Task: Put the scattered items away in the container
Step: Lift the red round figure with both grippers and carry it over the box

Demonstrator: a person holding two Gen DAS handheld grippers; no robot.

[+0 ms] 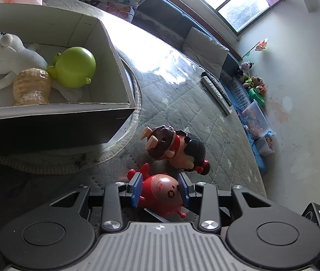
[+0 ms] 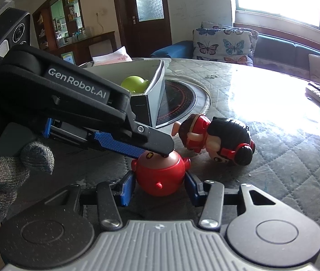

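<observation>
**Red toy flanked by two grippers on quilted worktop**

Red plastic and round-bodied, the toy [image 1: 163, 195] lies on its side on the worktop [image 1: 182, 103], a pale face panel turned upward and small knobs sticking out of its shell. The left gripper [image 1: 161, 189] has a blue-padded finger at each flank of it, narrowed to the toy's width, though contact on both sides cannot be confirmed. The right gripper [image 2: 158, 184] brackets the same toy from another angle, its fingers also close at either side and seemingly just short of touching. Seen from the right wrist, one left finger [image 2: 123, 144] reaches over the toy's top, suggesting the left is taking the pick while the right steadies a shape that would readily roll.

Just beyond the fingers lies a doll [image 1: 178, 150] in black and red, tipped over. Farther off, left of the left fingers, the box [image 1: 114, 52] already holds a green toy [image 1: 75, 66], a white plush [image 1: 6, 56] and a tan peanut-shaped piece [image 1: 31, 85].
</observation>
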